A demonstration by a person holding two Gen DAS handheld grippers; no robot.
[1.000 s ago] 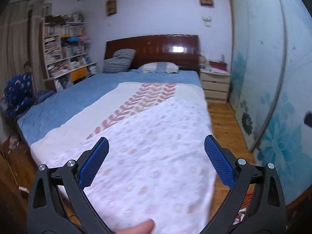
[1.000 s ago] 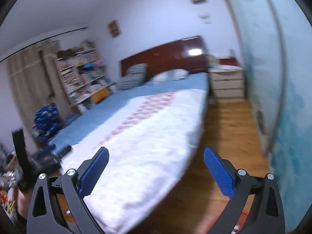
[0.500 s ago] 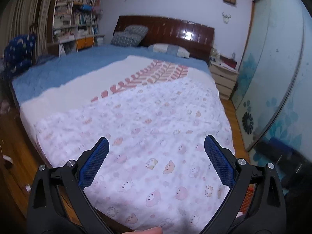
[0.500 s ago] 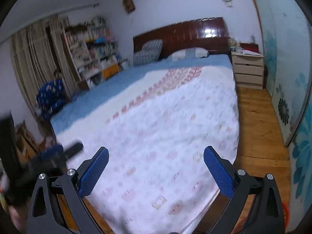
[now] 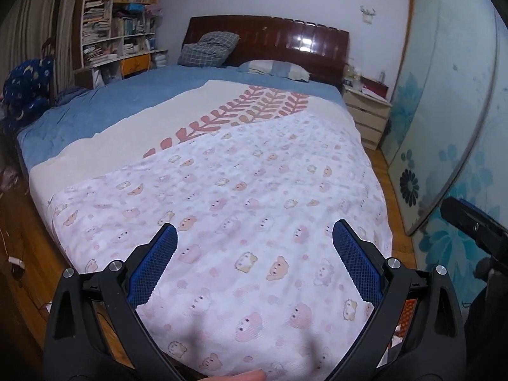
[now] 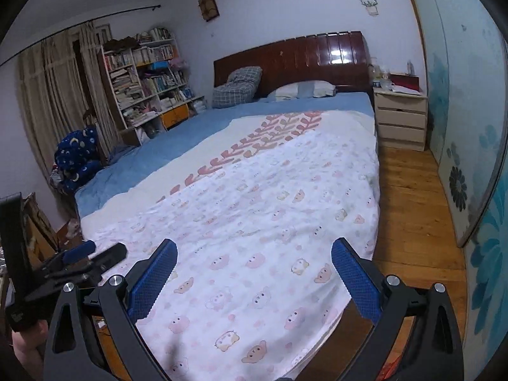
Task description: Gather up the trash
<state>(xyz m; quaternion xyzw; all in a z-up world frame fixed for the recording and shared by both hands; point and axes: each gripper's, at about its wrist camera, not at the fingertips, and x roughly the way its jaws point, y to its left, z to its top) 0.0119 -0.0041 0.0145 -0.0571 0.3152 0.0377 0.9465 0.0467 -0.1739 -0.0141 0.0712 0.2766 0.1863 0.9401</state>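
Both the left gripper point(image 5: 254, 244) and the right gripper point(image 6: 252, 262) are hovering with jaws spread wide and empty, above the near end of the bed point(image 5: 241, 190). No trash is showing ahead of either; a small white scrap point(image 5: 16, 262) is lying on the floor point(image 6: 409, 209), left of the left gripper.

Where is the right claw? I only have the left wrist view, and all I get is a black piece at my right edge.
Observer: The right claw is over the foot of the bed. It is open, with nothing between its fingers.
Operator: Any trash on the floor by the flowered panels?
Observer: The right wrist view shows the wooden floor from the bed's foot up to the nightstand. I can pick out no litter on those boards.
Operator: And the other side?
Observer: A small pale lump lies on the floor by the bed's near left corner, just past the left claw. It is too blurred to name.
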